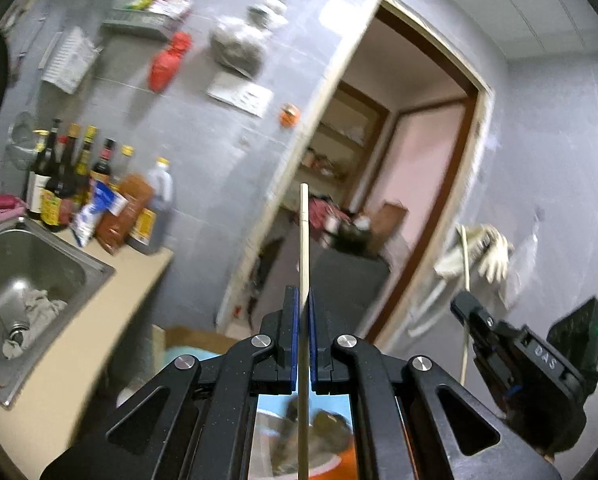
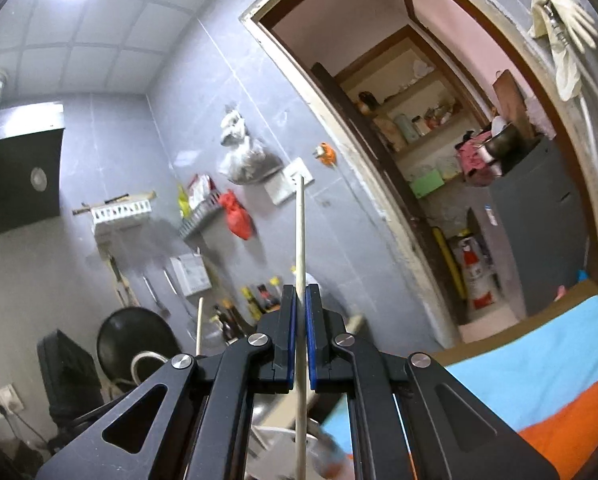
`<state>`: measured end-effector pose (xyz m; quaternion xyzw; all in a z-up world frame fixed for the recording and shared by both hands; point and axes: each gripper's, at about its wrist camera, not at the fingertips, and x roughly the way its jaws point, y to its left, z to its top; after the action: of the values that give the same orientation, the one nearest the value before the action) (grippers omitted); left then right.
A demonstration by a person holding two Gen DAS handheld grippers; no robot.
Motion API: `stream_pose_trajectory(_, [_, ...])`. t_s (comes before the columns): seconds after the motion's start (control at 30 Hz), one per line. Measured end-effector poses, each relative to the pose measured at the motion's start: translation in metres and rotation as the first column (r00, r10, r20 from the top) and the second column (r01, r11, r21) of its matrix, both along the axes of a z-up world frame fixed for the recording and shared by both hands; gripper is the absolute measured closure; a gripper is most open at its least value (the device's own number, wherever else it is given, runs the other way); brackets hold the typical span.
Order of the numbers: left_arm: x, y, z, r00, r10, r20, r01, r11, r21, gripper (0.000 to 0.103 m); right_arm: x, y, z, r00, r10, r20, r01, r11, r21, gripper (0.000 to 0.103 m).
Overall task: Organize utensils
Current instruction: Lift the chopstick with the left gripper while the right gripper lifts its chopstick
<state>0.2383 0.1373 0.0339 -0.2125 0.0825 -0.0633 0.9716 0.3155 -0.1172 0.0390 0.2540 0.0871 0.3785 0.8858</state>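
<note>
The left gripper (image 1: 303,304) is closed on 1 pale wooden chopstick (image 1: 304,240), which stands nearly upright between its blue-padded fingers (image 1: 294,320) and reaches up in front of the brown-framed doorway (image 1: 431,184). The right gripper (image 2: 301,300) is likewise clamped on a second pale wooden chopstick (image 2: 299,232), its tip rising before the grey tiled wall (image 2: 139,160). In the left wrist view the right gripper (image 1: 465,310) appears at lower right, with its chopstick hanging below it. A stainless steel sink (image 1: 39,264) lies at left, dark sauce bottles (image 1: 71,184) beside it.
</note>
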Motion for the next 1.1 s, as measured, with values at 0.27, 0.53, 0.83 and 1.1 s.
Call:
stream_pose_trajectory(0.27, [0.005,0.072,-0.035,0.991,0.099,0.093,-0.086,0.987,-0.133,0.101,0.002,0.035,-0.028,0.998,-0.062,0.032,0.06,0.997,0.056,0.1])
stream_pose_trajectory(0.53, [0.008,0.091,-0.061,0.97,0.15,0.194,-0.119,0.98,-0.162,0.101,-0.005,0.056,-0.053,0.98,-0.142,0.142,0.14,0.99,0.025,0.1])
stream_pose_trajectory(0.83, [0.004,0.09,-0.071,0.95,0.196,0.241,-0.17,0.977,-0.125,0.101,-0.011,0.07,-0.071,0.962,-0.17,0.215,0.182,0.982,-0.038,0.1])
stream_pose_trajectory(1.1, [0.004,0.08,-0.081,0.936,0.214,0.28,-0.204,0.977,-0.063,0.101,-0.014,0.077,-0.08,0.944,-0.184,0.274,0.216,0.972,-0.093,0.1])
